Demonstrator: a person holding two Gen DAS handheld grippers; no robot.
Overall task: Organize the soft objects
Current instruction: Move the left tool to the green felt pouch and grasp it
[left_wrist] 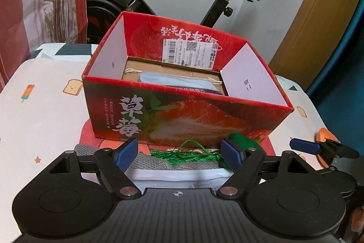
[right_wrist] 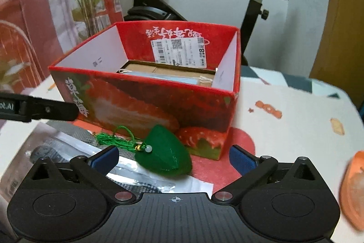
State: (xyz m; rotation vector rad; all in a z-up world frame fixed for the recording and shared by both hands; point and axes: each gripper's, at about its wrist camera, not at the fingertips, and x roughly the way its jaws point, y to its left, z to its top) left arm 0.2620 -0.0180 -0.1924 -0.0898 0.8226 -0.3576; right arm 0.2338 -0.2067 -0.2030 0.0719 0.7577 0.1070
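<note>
— Both grippers, left gripper (left_wrist: 179, 155) and right gripper (right_wrist: 174, 157), spread wide, nothing held?
— Yes. Green felt sachet (right_wrist: 167, 149), wedge-shaped, tasselled, lies on crinkly plastic packet (right_wrist: 127, 165) just before glossy red cardboard box (right_wrist: 159, 92)

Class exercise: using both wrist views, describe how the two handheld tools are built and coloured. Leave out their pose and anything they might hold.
Both the left tool and the right tool look alike: a matte black ribbed body with a small white crosshair mark, two round black discs, silver pivot pins, angled black link arms, and blue textured pads on the fingertips. White lettering on the left tool shows in the right view, unreadable. No cables or sleeves show.
</note>
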